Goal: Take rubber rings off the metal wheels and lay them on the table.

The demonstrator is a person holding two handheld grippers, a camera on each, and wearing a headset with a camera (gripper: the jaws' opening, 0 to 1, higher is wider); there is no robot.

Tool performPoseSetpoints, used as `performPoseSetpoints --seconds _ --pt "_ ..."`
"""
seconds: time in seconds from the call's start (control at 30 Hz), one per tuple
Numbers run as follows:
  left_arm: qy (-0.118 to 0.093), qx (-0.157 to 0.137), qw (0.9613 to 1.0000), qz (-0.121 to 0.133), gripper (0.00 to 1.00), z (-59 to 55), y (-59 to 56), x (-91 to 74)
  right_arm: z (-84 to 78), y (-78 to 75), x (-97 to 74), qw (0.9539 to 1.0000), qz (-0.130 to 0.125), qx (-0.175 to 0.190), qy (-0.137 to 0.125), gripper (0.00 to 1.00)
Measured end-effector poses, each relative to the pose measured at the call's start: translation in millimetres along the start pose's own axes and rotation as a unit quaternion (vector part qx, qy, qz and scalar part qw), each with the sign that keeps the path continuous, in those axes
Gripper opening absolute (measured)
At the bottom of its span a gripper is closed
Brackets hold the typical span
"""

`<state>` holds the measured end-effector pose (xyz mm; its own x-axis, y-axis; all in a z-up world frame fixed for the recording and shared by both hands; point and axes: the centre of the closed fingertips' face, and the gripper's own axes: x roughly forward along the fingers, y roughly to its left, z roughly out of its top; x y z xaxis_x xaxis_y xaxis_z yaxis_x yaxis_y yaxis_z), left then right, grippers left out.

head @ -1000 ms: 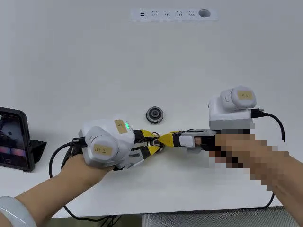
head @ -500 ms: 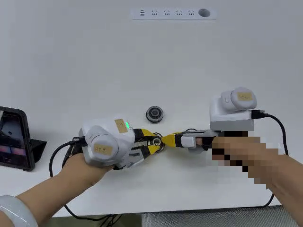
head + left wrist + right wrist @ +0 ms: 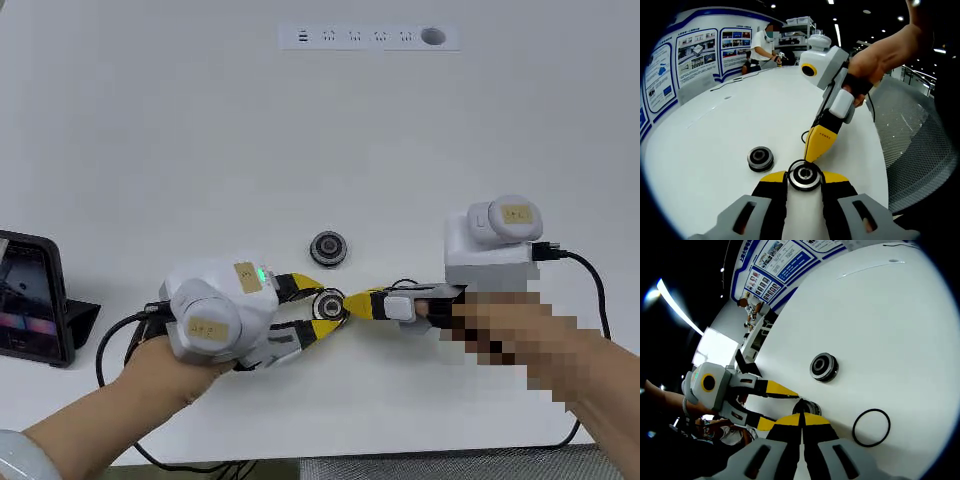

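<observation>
Steadiness counts: the left gripper [image 3: 318,302], clamped on a metal wheel [image 3: 804,176] near the counter's [image 3: 200,150] front, should hold firm. The right gripper [image 3: 801,416], jaws pressed together at that wheel's rim, should peel the rubber ring sideways rather than tug it. The wheel is small, with a silvery hub and a dark rim. A second wheel [image 3: 824,367] lies beyond it, and a loose black ring [image 3: 871,427] lies nearby.
</observation>
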<state>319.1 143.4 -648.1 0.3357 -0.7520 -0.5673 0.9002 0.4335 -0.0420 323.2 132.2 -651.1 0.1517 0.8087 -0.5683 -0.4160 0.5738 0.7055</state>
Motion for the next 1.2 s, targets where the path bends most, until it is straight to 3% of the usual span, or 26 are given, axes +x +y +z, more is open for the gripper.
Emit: performPoseSetpoints --seconds 0.2,0.6,0.87,1.2 --pt "0.001 -0.005 0.9999 0.009 0.39 -3.7 1.8 -2.7 0.8 3.8 0.2 1.0 0.004 -0.001 -0.001 0.02" --pt "0.001 -0.016 0.9997 0.02 0.45 -11.8 4.0 -11.6 0.3 12.8 -2.9 0.9999 0.015 0.0 -0.005 0.02" --pt "0.001 -0.024 0.9992 0.03 0.55 -16.0 8.1 -15.9 5.2 19.2 -15.9 0.9993 0.023 0.01 -0.028 0.02" --pt "0.0 -0.037 0.9985 0.04 0.62 -19.7 11.3 -19.0 1.1 -6.6 -44.0 0.9974 -0.004 0.04 -0.059 0.02"
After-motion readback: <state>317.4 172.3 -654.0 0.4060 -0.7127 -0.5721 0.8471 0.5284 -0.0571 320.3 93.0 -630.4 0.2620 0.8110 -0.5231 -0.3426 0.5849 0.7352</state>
